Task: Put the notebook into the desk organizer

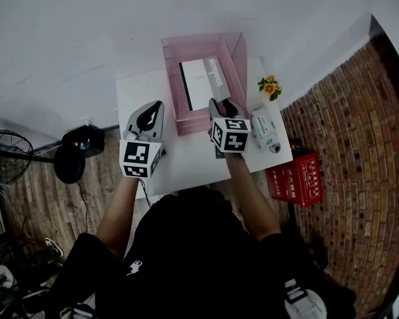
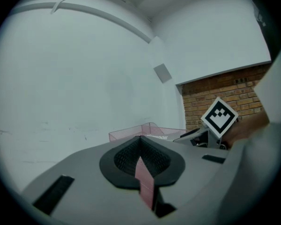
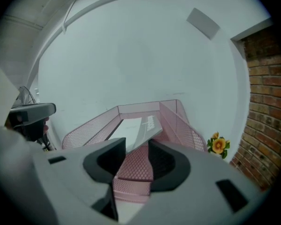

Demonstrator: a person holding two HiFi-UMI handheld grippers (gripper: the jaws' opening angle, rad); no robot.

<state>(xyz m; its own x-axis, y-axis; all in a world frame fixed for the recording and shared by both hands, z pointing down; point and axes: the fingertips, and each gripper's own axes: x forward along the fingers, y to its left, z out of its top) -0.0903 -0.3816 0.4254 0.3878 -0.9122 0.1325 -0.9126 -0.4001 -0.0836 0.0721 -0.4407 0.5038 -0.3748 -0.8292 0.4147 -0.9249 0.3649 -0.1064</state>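
Note:
A pink mesh desk organizer (image 1: 171, 78) stands at the back of the white table (image 1: 186, 161). Inside it a white notebook (image 1: 201, 82) leans tilted against the right wall. My right gripper (image 1: 217, 102) is at the organizer's front edge with its jaws apart. In the right gripper view the notebook (image 3: 131, 132) ends just beyond the right gripper (image 3: 136, 146), and only pink mesh (image 3: 173, 118) shows between the pads. My left gripper (image 1: 157, 105) hovers over the table left of the organizer. Its jaws (image 2: 141, 142) stand together, holding nothing.
A small yellow flower pot (image 1: 270, 87) and a white packet (image 1: 263, 130) sit at the table's right edge. On the brick floor to the right is a red box (image 1: 299, 178). A fan (image 1: 6, 155) and a black object (image 1: 83, 141) are on the floor to the left.

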